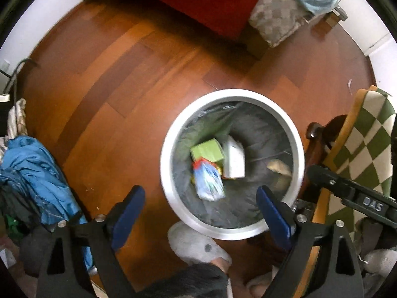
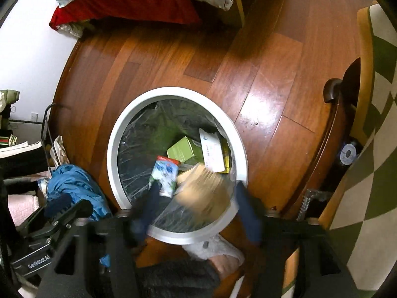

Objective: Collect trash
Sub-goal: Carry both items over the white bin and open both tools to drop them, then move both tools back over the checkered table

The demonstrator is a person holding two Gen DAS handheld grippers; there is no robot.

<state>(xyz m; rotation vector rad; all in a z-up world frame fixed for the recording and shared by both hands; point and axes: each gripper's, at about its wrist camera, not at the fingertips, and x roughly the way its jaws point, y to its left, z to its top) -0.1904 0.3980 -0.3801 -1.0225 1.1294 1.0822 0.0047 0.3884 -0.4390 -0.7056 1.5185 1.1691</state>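
Slippered foot [image 1: 198, 245] beside bin [image 1: 173, 134] on wooden floor [image 1: 124, 74].

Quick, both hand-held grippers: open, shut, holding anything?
Left hand-held gripper: open, empty, above the bin.
Right hand-held gripper: open, tan packet blurred between its fingers.

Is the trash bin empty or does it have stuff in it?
Not empty. The trash bin holds a green box, a white carton and a blue packet.

I am standing in a home bedroom: wooden floor [image 1: 148, 79], red bedspread [image 1: 198, 0], checkered blanket [image 1: 367, 136], slippers [image 1: 196, 245] showing
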